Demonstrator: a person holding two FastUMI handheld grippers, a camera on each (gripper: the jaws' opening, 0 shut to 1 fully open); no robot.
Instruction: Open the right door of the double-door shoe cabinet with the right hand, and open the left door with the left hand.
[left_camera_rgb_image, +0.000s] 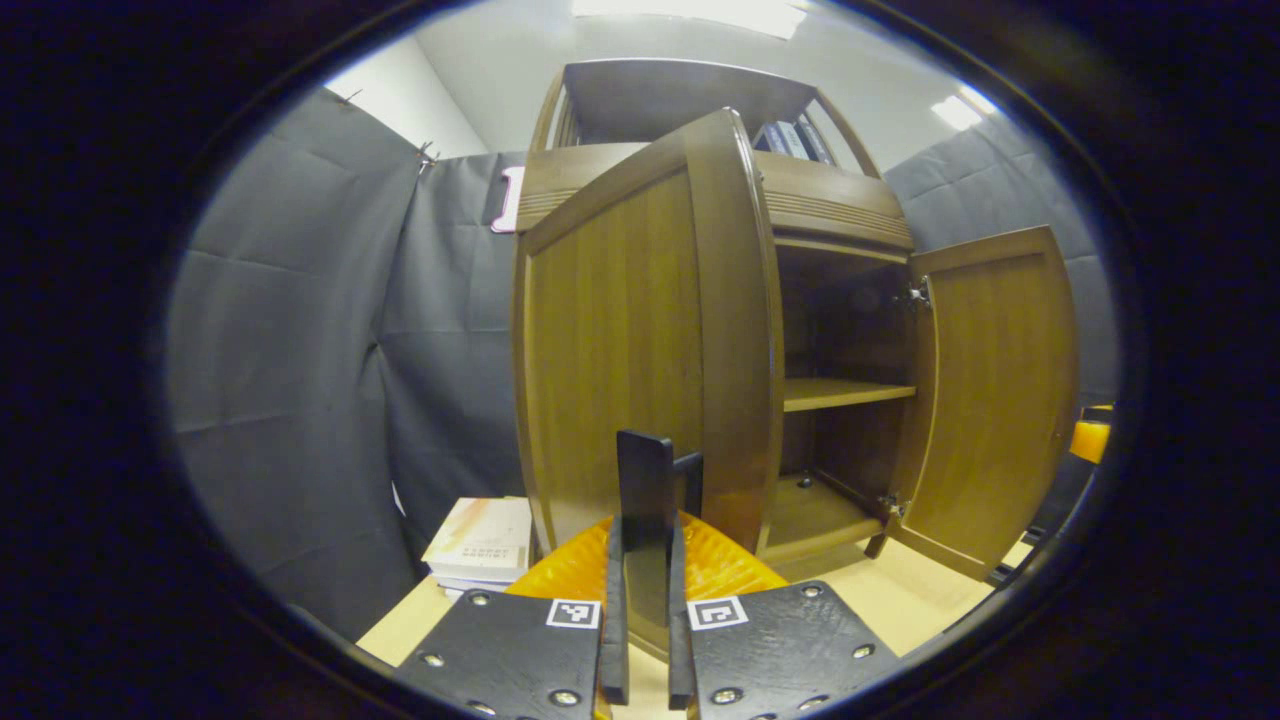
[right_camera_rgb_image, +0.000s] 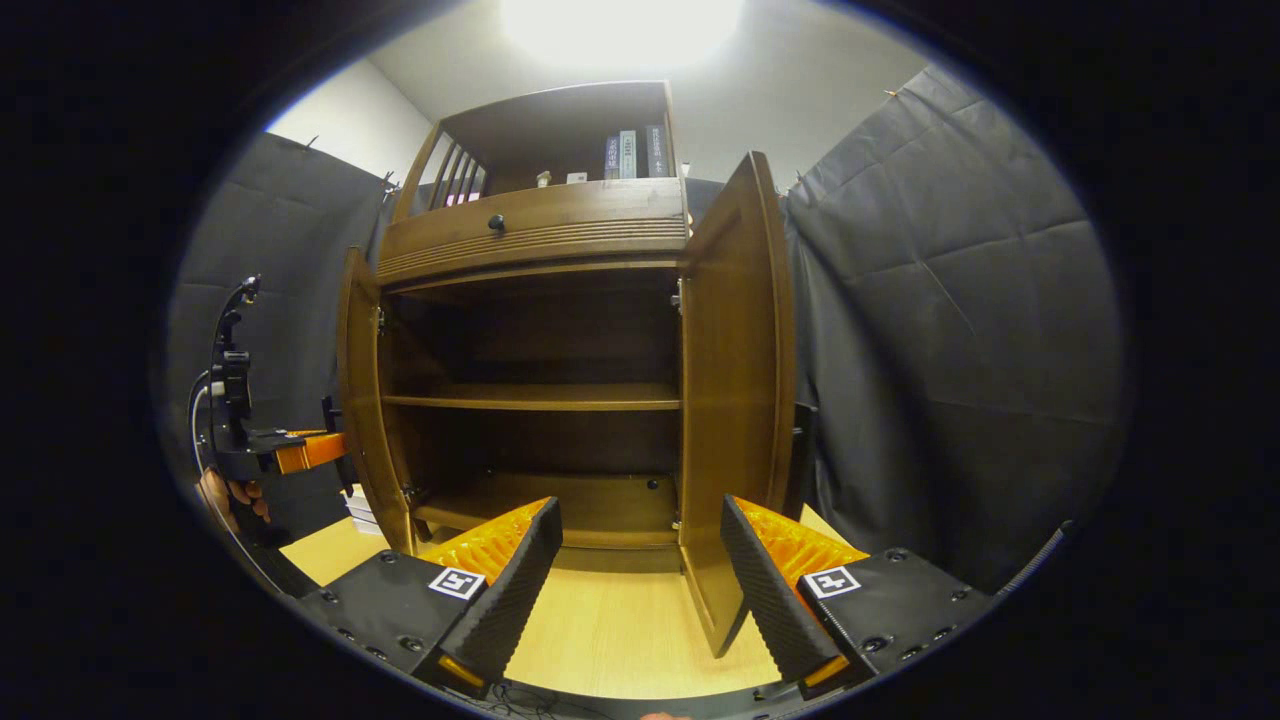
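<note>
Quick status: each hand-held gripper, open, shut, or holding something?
Left hand-held gripper: shut on the left door edge.
Right hand-held gripper: open, holding nothing.

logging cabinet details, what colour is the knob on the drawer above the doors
Black, a small round drawer knob against the brown wood; it shows best in the right gripper view.

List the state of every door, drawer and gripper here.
Left door: open, bottom edge clamped in the left gripper.
Right door: open wide.
Drawer: shut.
Left gripper: shut on the left door.
Right gripper: open, holding nothing.
</note>
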